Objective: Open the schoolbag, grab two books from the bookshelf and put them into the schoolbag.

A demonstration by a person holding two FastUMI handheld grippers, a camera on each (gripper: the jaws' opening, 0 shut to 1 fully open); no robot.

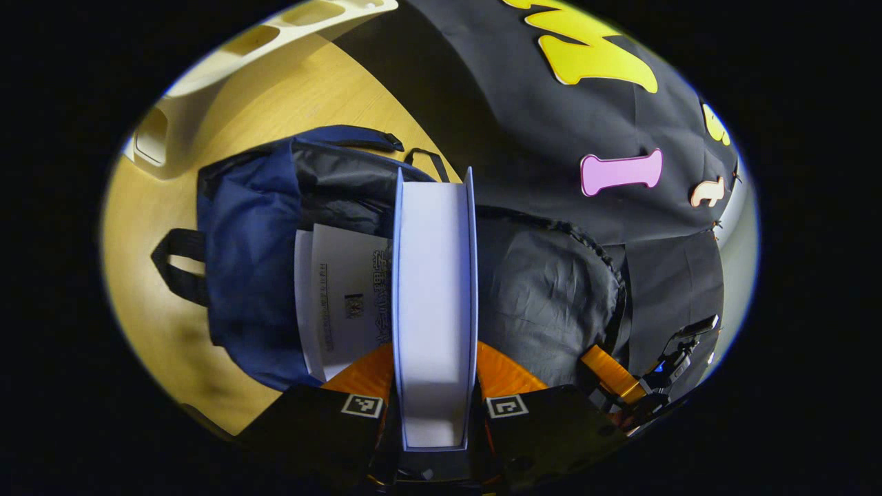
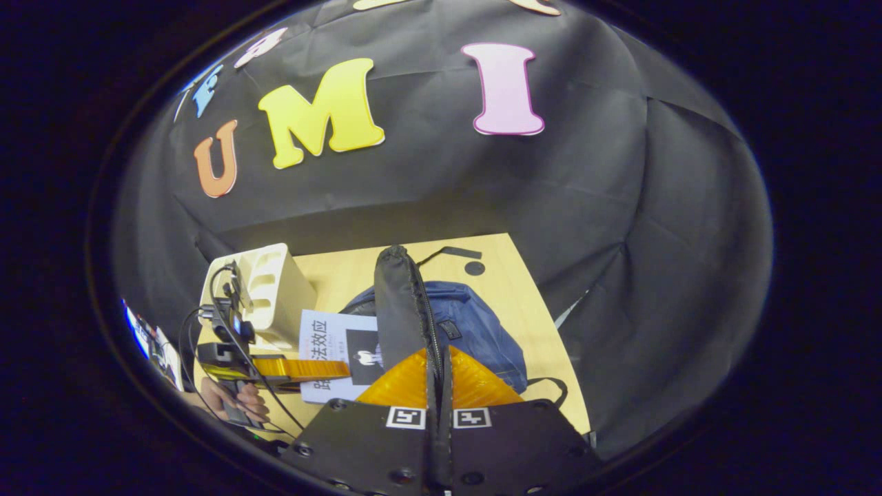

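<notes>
Blue cloth makes the schoolbag (image 1: 248,275), lying left of middle in the left gripper view on the wooden table (image 1: 165,344). The left gripper (image 1: 434,406) squeezes a book (image 1: 434,289) at the bottom middle, above the bag's mouth, where another book (image 1: 341,296) already sits. The right gripper (image 2: 438,406) pinches the bag's flap (image 2: 400,310) and holds it up. This looks like the second book going in. Next, it needs lowering into the opening.
</notes>
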